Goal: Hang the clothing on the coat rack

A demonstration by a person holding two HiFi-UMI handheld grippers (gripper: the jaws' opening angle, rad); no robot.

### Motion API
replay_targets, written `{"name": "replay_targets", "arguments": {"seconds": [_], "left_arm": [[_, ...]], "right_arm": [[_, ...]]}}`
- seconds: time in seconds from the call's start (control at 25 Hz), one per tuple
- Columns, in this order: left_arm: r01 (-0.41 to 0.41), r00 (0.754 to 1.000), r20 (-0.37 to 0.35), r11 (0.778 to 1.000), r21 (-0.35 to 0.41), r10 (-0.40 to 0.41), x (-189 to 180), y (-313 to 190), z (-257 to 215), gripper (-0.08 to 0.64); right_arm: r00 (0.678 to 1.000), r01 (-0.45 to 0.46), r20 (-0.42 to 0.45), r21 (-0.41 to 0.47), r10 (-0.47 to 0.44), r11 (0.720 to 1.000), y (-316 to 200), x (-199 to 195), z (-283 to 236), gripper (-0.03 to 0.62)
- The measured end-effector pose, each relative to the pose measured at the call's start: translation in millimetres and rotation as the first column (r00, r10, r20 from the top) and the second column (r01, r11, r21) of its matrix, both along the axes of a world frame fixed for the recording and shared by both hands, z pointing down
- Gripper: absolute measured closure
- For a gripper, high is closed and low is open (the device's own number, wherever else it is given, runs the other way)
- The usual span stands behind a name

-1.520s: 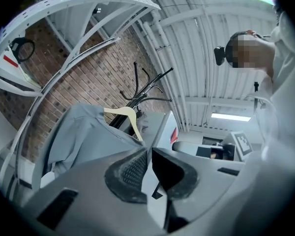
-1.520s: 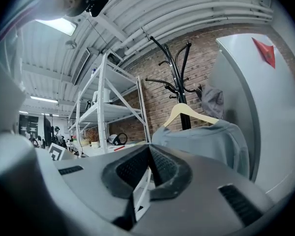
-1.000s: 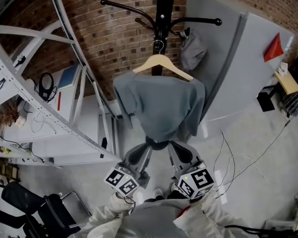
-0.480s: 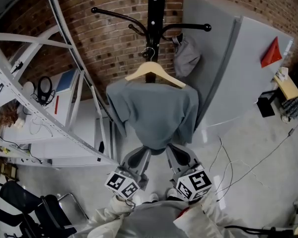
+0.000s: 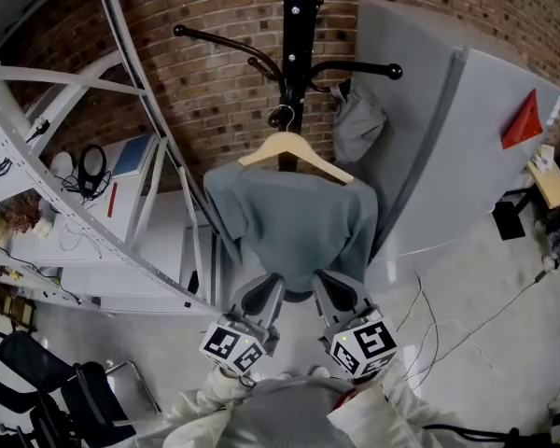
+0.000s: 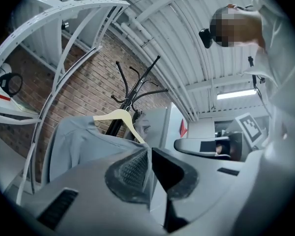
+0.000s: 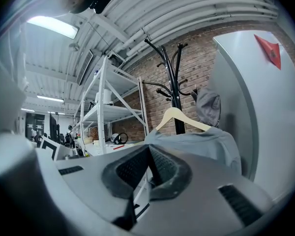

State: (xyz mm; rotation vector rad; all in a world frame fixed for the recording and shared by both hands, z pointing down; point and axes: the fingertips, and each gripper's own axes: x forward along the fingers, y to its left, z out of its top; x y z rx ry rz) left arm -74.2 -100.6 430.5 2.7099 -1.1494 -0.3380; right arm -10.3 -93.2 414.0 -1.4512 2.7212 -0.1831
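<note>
Head view: a grey shirt point(image 5: 294, 217) hangs on a wooden hanger point(image 5: 294, 149), whose hook is against the black rack point(image 5: 297, 26) pole. The left gripper point(image 5: 264, 292) and right gripper point(image 5: 334, 289) meet the shirt's bottom hem side by side.

Left gripper view: the jaws are pressed together, pinching a sliver of the hem.

Right gripper view: the jaw tips are closed at the shirt's edge.

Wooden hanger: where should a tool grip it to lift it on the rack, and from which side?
Probably grip the wooden hanger at its bare peak, just under the metal hook, coming from the person's side. The grey shirt covers both shoulder ends, and the coat rack pole stands directly behind, blocking the far side.
</note>
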Motion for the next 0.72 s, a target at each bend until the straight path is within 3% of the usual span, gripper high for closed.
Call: {"name": "replay_targets", "arguments": {"seconds": [0.36, 0.72], "left_arm": [[0.027, 1.000, 0.015, 1.000, -0.002, -0.027, -4, -22, 1, 0.525], [0.064, 0.996, 0.062, 0.996, 0.062, -0.068, -6, -38, -12, 0.526]], "right_arm": [[1.000, 0.023, 0.005, 0.016, -0.023, 1.000, -23, -3, -5, 0.568], [1.000, 0.011, -0.007, 0.026, -0.011, 1.000, -38, -2, -12, 0.568]]}}
